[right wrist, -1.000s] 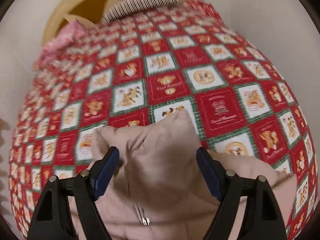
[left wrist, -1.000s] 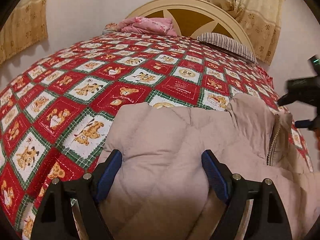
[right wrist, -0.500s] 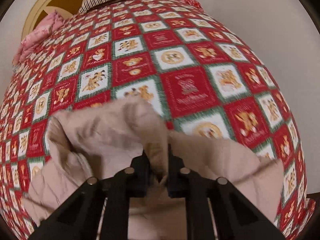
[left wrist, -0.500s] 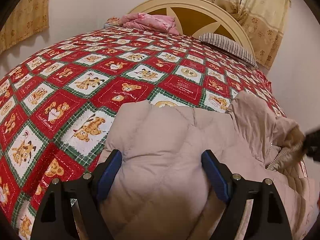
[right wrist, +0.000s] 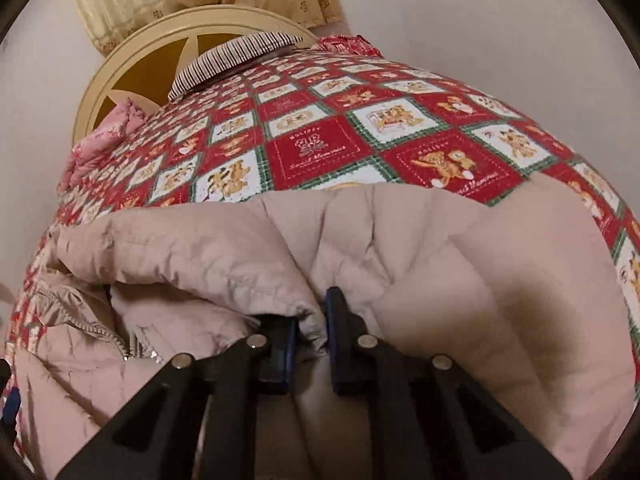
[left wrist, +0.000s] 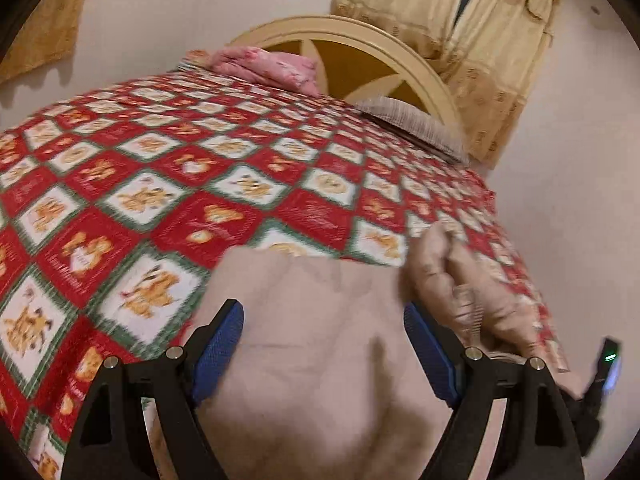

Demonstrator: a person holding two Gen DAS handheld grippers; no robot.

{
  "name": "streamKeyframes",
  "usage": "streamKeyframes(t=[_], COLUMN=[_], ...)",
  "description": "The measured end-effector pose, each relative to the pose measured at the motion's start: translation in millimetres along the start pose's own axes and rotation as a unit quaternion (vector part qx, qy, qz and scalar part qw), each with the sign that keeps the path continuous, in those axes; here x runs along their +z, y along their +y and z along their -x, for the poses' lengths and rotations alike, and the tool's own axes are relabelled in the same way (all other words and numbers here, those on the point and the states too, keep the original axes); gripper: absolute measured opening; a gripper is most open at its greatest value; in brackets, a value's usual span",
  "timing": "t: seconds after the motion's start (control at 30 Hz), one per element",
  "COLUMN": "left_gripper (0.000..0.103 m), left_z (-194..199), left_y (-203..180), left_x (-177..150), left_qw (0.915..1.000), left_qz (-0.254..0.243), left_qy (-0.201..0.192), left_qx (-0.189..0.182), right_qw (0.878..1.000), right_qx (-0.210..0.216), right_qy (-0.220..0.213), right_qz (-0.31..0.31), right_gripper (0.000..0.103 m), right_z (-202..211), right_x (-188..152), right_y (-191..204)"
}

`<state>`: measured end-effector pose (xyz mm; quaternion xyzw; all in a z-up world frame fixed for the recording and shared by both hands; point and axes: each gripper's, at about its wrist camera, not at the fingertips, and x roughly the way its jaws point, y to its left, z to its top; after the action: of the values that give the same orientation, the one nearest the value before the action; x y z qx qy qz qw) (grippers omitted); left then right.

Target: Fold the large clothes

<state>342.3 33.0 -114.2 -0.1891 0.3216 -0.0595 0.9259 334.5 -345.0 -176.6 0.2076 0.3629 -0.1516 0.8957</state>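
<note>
Currently the right claw [right wrist: 310, 344] is closed on a fold of the beige padded jacket [right wrist: 400, 248], with the fabric pinched between its two blue pads [right wrist: 334, 320]. The gripped fold rises as a ridge running from the pads toward the left of the right wrist view. Below that ridge, at lower left, the jacket's zipper [right wrist: 120, 344] lies exposed along an opened edge.

The left claw [left wrist: 324, 344] is spread wide, its blue pads [left wrist: 220, 344] standing well apart with nothing clamped between them. It hovers over a smooth panel of the jacket [left wrist: 320, 340]; whether the pads touch the fabric cannot be determined, as the left wrist view is motion-blurred. To the right of this claw, a bunched section of the jacket stands up in folds.

The jacket lies on the near end of the bed, resting on a red, white and green patchwork quilt [right wrist: 312, 148] printed with teddy bears. The quilt covers the rest of the bed surface.

At the far end stands a cream curved headboard [right wrist: 132, 64]. A striped pillow [right wrist: 236, 56] and a pink bundled cloth [right wrist: 104, 136] lie against it. Yellow patterned curtains [left wrist: 480, 40] hang on the wall behind the headboard.

A dark device with a green light [left wrist: 608, 364] appears at the right edge of the left wrist view.
</note>
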Motion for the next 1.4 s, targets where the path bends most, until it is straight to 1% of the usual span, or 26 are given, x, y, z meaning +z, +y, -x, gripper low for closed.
streamKeyframes(t=[0.03, 0.1, 0.13, 0.2, 0.23, 0.27, 0.33, 0.4, 0.43, 0.47, 0.5, 0.53, 0.57, 0.67, 0.73, 0.87, 0.97, 1.07, 1.1, 1.13, 1.2, 1.23, 1.27, 1.3, 1.37, 1.4], left_gripper=[0.083, 0.083, 0.083, 0.083, 0.083, 0.083, 0.083, 0.083, 0.075, 0.051, 0.033, 0.012, 0.011, 0.011, 0.011, 0.009, 0.009, 0.009, 0.009, 0.009, 0.009, 0.009, 0.009, 0.009, 0.009, 0.009], left_z=[1, -2, -11, -39, -61, -73, -108, -129, -130, -128, -127, -125, -119, -86, -76, -81, -78, -79, -79, -80, -82, -81, -81, -81, -81, -81], left_y=[-8, -23, -31, -37, -39, -39, -42, -49, -52, -59, -64, -68, -71, -77, -72, -58, -67, -59, -53, -49, -48, -49, -50, -49, -49, -48], left_x=[8, 21, 30, 42, 46, 46, 40, 29, 24, 19, 15, 10, 7, -4, -15, -35, -44, -43, -43, -43, -42, -42, -42, -42, -43, -42], left_qw=[0.9998, 0.9994, 0.9989, 0.9953, 0.9911, 0.9887, 0.9797, 0.9754, 0.9773, 0.9799, 0.9783, 0.9745, 0.9738, 0.9828, 0.9854, 0.9903, 0.9939, 0.9947, 0.9945, 0.9944, 0.9943, 0.9944, 0.9944, 0.9944, 0.9942, 0.9942], left_qz=[-0.009, -0.026, -0.029, -0.003, 0.027, 0.040, 0.067, 0.068, 0.058, 0.040, 0.028, 0.023, 0.020, -0.007, -0.005, -0.011, -0.043, -0.035, -0.025, -0.019, -0.018, -0.020, -0.020, -0.020, -0.018, -0.018], left_qy=[0.000, -0.002, 0.013, 0.068, 0.103, 0.121, 0.178, 0.204, 0.199, 0.191, 0.198, 0.210, 0.211, 0.171, 0.160, 0.134, 0.101, 0.094, 0.096, 0.097, 0.097, 0.097, 0.097, 0.097, 0.098, 0.098], left_qx=[-0.019, -0.024, -0.035, -0.069, -0.080, -0.079, -0.063, -0.050, -0.042, -0.039, -0.055, -0.075, -0.083, -0.070, -0.058, -0.033, -0.013, -0.024, -0.032, -0.038, -0.039, -0.037, -0.037, -0.037, -0.039, -0.040], right_qw=[1.000, 1.000, 1.000, 0.999, 0.999, 0.999, 0.999, 0.999, 0.999, 0.998, 0.998, 0.998, 0.998, 0.998, 0.998, 0.998, 0.998, 0.997, 0.996, 0.995, 0.989, 0.985, 0.981, 0.981, 0.984, 0.987], right_qx=[0.005, 0.015, 0.020, 0.028, 0.032, 0.035, 0.040, 0.044, 0.046, 0.048, 0.050, 0.051, 0.053, 0.056, 0.056, 0.056, 0.055, 0.059, 0.061, 0.063, 0.060, 0.059, 0.055, 0.051, 0.071, 0.087], right_qy=[0.000, -0.002, -0.003, -0.004, -0.004, -0.004, -0.005, -0.005, -0.005, -0.005, -0.005, -0.006, -0.006, -0.006, -0.005, -0.005, -0.005, -0.014, -0.028, -0.053, -0.117, -0.146, -0.175, -0.181, -0.161, -0.138], right_qz=[-0.003, -0.009, -0.012, -0.016, -0.019, -0.021, -0.024, -0.027, -0.029, -0.030, -0.031, -0.032, -0.034, -0.037, -0.038, -0.037, -0.036, -0.044, -0.052, -0.059, -0.069, -0.070, -0.064, -0.053, -0.025, -0.009], right_gripper=[0.013, 0.014, 0.014, 0.015, 0.015, 0.015, 0.015, 0.015, 0.015, 0.015, 0.015, 0.015, 0.015, 0.015, 0.015, 0.015, 0.017, 0.022, 0.030, 0.044, 0.060, 0.062, 0.062, 0.062, 0.057, 0.050], right_z=[0, -2, -2, -1, -1, -1, 0, -1, -1, -1, -1, 0, -1, 0, 0, 0, 0, 6, 14, 26, 57, 71, 85, 91, 87, 78], right_x=[0, 3, 4, 0, 0, -1, -4, -4, -4, -4, -4, -5, -5, -5, -4, -3, -3, -4, -4, -4, -1, 2, 9, 16, 37, 49], right_y=[-1, -4, -6, -8, -9, -10, -12, -13, -14, -14, -15, -15, -15, -17, -18, -17, -17, -18, -20, -22, -23, -22, -16, -8, 13, 27])
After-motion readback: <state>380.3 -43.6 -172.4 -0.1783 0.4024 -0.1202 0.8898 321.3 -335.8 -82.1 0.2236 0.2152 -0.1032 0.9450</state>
